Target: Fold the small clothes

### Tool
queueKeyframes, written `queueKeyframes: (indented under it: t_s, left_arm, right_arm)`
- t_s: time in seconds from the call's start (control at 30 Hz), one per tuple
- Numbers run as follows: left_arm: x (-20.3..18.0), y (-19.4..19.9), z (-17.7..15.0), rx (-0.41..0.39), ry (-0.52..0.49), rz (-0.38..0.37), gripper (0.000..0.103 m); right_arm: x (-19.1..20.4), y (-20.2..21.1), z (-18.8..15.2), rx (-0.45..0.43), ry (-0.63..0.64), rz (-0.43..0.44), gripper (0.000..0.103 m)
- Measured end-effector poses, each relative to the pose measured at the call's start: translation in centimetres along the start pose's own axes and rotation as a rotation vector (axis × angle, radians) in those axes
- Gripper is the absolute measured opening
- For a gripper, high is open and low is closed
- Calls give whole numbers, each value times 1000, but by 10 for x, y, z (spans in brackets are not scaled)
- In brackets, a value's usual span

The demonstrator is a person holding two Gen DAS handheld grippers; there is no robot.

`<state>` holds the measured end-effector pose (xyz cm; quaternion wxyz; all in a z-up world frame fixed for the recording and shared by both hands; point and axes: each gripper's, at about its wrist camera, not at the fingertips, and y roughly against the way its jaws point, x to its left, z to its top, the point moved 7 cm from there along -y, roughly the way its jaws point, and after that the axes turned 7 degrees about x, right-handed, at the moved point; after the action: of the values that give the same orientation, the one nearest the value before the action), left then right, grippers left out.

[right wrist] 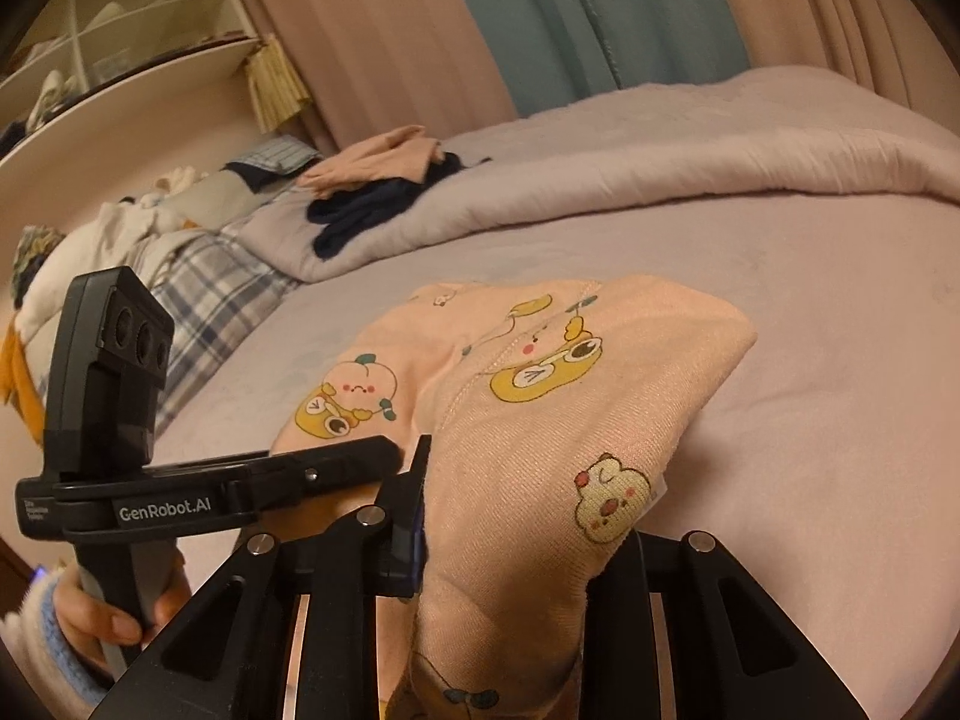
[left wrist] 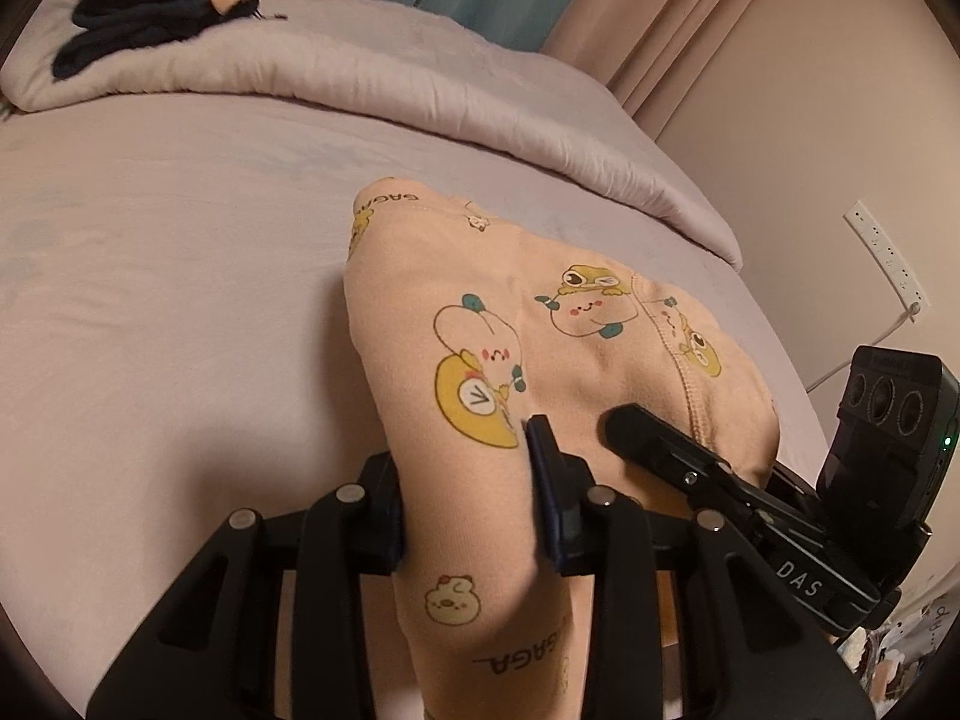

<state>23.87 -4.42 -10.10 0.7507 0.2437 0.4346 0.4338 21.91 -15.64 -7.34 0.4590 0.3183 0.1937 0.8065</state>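
Garment (left wrist: 588,360) is peach knit with cartoon prints, near edge lifted off the bed (left wrist: 180,276), far part draped on the sheet. Left claw (left wrist: 474,510) is pinched onto a bunched fold of it, cloth running between the pads and hanging below. Right claw (right wrist: 516,540) grips the other near corner the same way; one pad is hidden under fabric, but cloth clearly passes through the jaws. In the left wrist view the right claw sits just beside the left, both on the same edge. Judgement: step in hand is carrying the near edge over toward the far edge to make a fold. To do it well, keep both claws level with each other so the held edge stays straight, and keep light tension between them so the middle doesn't sag or wrinkle. Looks like each grip has more than one layer bunched in, so watch for a layer slipping out. Lead the edge far enough that it lands square on the far hem; the "SAGA" band (left wrist: 414,198) is a usable alignment mark. Lower before letting go, since soft knit will spring back if dropped from height. Bed is soft, so expect the lower layer to drag. Dark clothes pile (left wrist: 138,24) on the quilt (left wrist: 372,78) is well apart, no interference.
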Motion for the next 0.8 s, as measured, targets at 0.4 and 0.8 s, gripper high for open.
queueKeyframes:
  t_s: [0.4,0.8]
  left_arm:
    - [-5,75,-65,-61,-23,71,34]
    - [-14,114,-85,-113,-24,83,34]
  right_arm:
    - [57,29,-31,-10,50,34,29]
    - [89,54,-36,-44,111,52,29]
